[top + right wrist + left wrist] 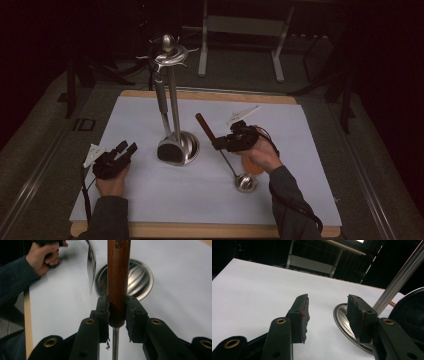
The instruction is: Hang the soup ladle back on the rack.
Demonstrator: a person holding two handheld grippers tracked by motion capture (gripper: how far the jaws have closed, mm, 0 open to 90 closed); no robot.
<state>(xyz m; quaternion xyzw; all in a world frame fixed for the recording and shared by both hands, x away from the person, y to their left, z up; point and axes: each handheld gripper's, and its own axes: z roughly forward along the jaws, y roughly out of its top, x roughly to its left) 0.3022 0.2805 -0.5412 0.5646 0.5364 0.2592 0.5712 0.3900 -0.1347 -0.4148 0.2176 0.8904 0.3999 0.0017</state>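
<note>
High view first: we hold a ladle (227,155) in our right claw (220,143), which is clamped on the wooden handle near its lower end, where wood gives way to the thin metal shaft. The ladle's long axis runs on a slant, its dark handle tip (199,117) up and away toward the stand (172,100), and its shiny bowl (246,182) low and near us, just over the bench (300,165) (whether it touches the white sheet we cannot tell). The stand rises just left of the handle tip, its crown of hooks (170,54) well above the claw, with one utensil (161,102) already hanging down against the round base (180,147). So the coming move, as we judge it, turns on this: the hooks lie up and to the left of the right claw, and the handle end already points that way. Right gripper view shows both pads (103,312) pressed on the wood. Our left claw (127,148) rests low at the left side of the bench, its jaws apart and holding nothing, with the stand's base just to its right, yet the right hand is plainly the one placed to hang the ladle.
</note>
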